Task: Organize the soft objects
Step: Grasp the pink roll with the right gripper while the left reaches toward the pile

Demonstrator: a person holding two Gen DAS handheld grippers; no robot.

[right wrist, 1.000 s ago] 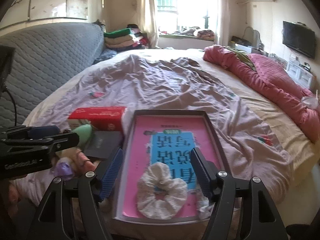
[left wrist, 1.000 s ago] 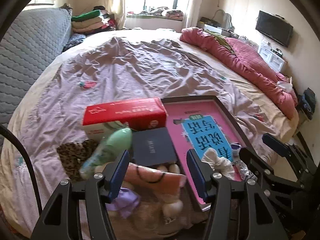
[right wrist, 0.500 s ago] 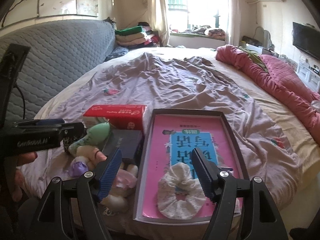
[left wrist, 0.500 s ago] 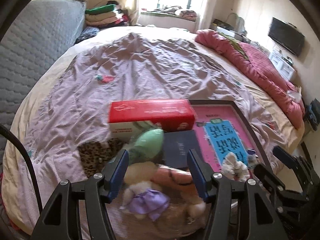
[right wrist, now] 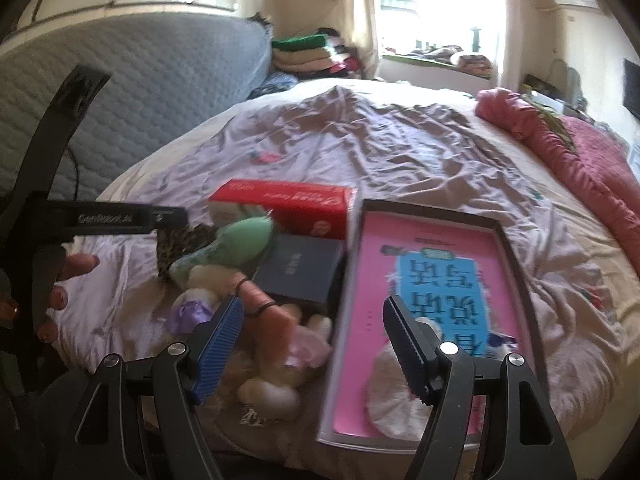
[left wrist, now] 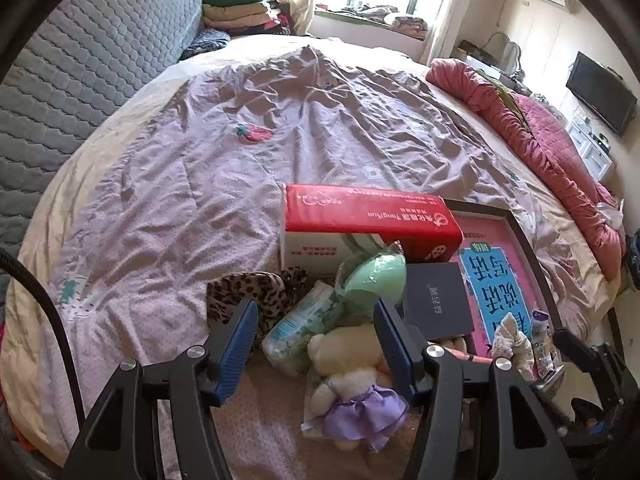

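A pile of soft things lies at the near edge of the bed. My left gripper (left wrist: pixel 315 344) is open just above it, its fingers flanking a cream plush bear in a purple dress (left wrist: pixel 352 364) and a green-patterned tissue pack (left wrist: pixel 298 328). A leopard-print scrunchie (left wrist: pixel 256 292) lies left of them, and a green plush (left wrist: pixel 372 280) just beyond. My right gripper (right wrist: pixel 312 344) is open and empty, straddling the plush pile (right wrist: pixel 280 340) and the left rim of the pink-lined tray (right wrist: pixel 432 210). A white scrunchie (right wrist: pixel 380 396) lies in the tray, partly behind my right finger.
A red tissue box (left wrist: pixel 360 220) and a dark blue box (left wrist: pixel 436 300) sit behind the pile, beside the tray (left wrist: pixel 520 236). The wrinkled lilac sheet (left wrist: pixel 240 160) stretches beyond. A red quilt (left wrist: pixel 540 136) runs along the right. A hand (right wrist: pixel 72 268) holds the left gripper.
Both grippers have shifted left and dropped slightly. The left one now frames the bear and tissue pack; the right one has gone from over the tray to its left rim.
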